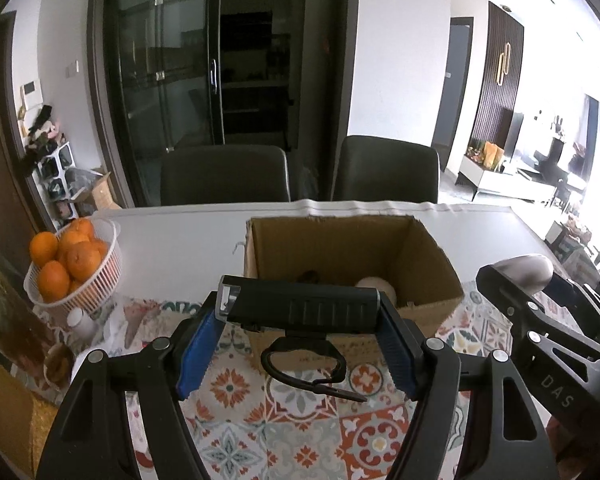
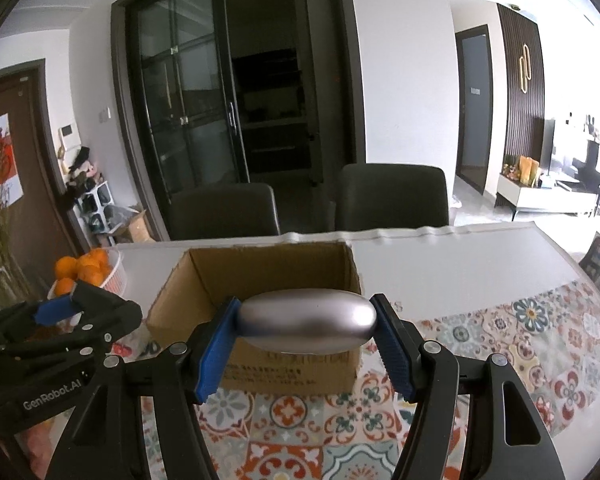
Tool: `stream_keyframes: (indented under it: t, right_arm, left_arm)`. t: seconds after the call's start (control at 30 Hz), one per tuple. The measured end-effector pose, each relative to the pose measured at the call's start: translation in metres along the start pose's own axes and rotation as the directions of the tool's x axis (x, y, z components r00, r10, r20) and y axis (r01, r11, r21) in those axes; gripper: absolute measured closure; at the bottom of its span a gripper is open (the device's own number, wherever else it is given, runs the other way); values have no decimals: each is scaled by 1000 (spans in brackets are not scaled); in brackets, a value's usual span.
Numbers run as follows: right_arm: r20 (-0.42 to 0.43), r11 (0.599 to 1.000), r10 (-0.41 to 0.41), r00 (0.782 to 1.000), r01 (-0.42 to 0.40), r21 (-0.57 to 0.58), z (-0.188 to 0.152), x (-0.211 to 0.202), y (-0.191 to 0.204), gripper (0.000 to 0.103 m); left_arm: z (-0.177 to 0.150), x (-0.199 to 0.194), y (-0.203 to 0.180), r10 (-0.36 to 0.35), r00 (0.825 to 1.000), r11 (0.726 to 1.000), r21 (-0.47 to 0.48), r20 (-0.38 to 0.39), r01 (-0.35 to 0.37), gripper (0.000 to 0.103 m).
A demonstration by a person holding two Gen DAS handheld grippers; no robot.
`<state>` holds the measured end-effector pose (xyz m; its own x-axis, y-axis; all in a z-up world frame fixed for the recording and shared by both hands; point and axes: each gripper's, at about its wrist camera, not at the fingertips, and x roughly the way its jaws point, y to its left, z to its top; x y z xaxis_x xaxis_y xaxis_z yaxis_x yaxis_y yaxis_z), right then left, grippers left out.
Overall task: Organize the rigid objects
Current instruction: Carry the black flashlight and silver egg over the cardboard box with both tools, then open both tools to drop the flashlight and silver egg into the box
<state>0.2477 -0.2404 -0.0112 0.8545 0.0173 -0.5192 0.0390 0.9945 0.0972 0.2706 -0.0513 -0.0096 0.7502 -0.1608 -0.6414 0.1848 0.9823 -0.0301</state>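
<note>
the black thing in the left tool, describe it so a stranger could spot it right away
Find the open cardboard box on the patterned tablecloth. Just in front of it, the left tool clamps a long black flashlight crosswise. It alone is ribbed, with a wrist loop hanging below; the right tool's object is smooth silver.

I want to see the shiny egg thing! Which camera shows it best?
The right wrist view: the silver egg fills the middle, held between the right gripper's blue fingers before the box. The left wrist view shows only its end at the right edge.
</note>
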Motion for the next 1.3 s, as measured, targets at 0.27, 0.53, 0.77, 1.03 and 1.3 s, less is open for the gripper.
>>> stream_keyframes:
  t: [0.27,0.53,0.77,1.03,1.3]
  right_arm:
    - [19,1000,9,1000,-8,-17,26,10,5,37]
    - [7,999,27,1000,-26,-33,51,27,7,37]
    - [-61,998,40,997,-44,-53,64,58,7,37]
    - [-162,996,55,985,-66,-67,68,97,7,37]
    - [-308,994,75,949,-94,-47,58,141,-2,37]
  left_arm:
    - [25,8,3,-15,1000,1000,-22,11,15,31]
    - [49,31,6,-48,998,998,-37,-27,47,31]
    - [62,58,5,-45,994,999,-23,-96,43,31]
    - [69,96,6,-46,980,999,-11,-196,45,31]
    - [61,131,2,-32,956,999,5,-292,35,31]
